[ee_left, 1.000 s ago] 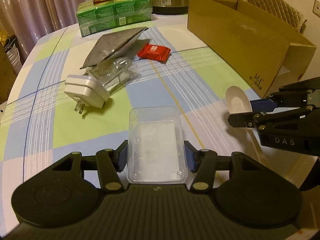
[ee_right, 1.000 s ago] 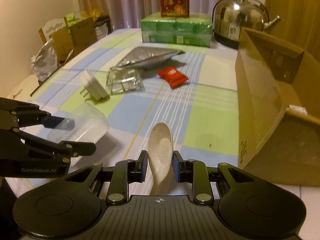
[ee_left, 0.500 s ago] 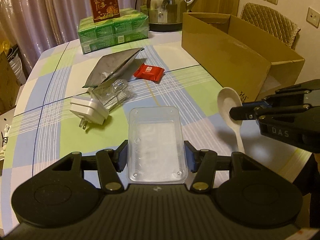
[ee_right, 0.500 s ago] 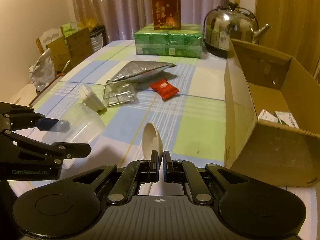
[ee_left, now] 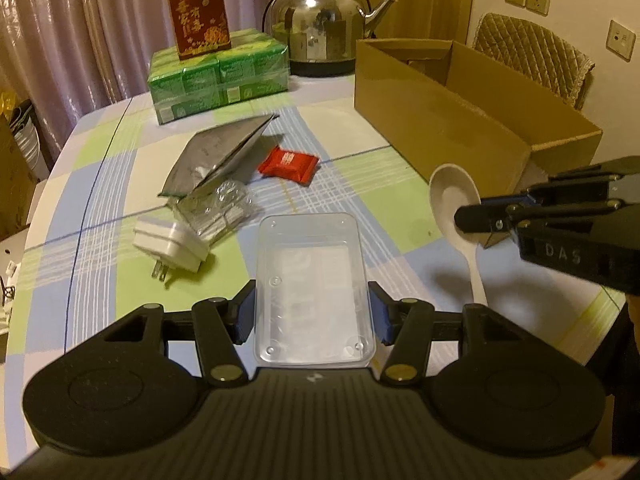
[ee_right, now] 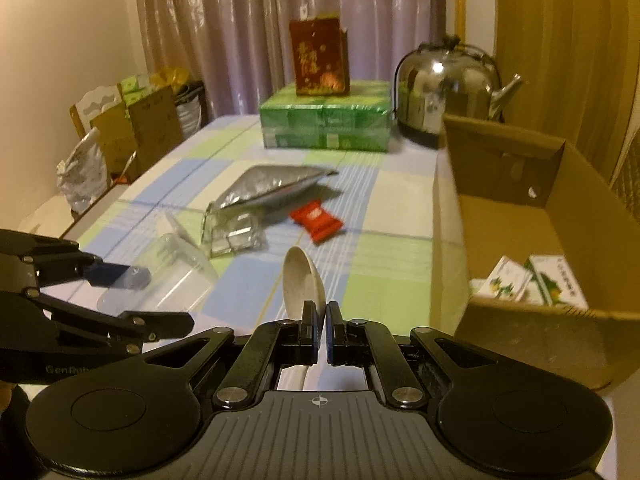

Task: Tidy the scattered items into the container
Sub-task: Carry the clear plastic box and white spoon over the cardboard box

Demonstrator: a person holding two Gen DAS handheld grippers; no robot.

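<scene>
Left hand-held gripper (ee_left: 311,312) clamped on clear plastic tray (ee_left: 312,288), held above checkered table (ee_left: 100,184). Right hand-held gripper (ee_right: 320,326) pinched on white spoon (ee_right: 300,284), lifted beside open cardboard box (ee_right: 520,216) w/ small cartons inside. Red packet (ee_left: 289,165), foil pouch (ee_left: 216,156) & white plug (ee_left: 170,243) lie on table.

A clear plastic tray (ee_left: 314,284), rectangular and empty, sat level between two fingers, off the surface. A pale spoon (ee_left: 456,216) was pinched by its handle, bowl tilted up and forward, beside the box. The cardboard box (ee_right: 520,240) stood open on the right with small green-and-white cartons (ee_right: 532,284) in its near corner. On the surface lay a red snack packet (ee_left: 289,165), a silver foil pouch (ee_left: 216,156), crumpled clear packaging (ee_left: 218,210) touching the pouch, and a white plug adapter (ee_left: 170,244) just beside that packaging.
</scene>
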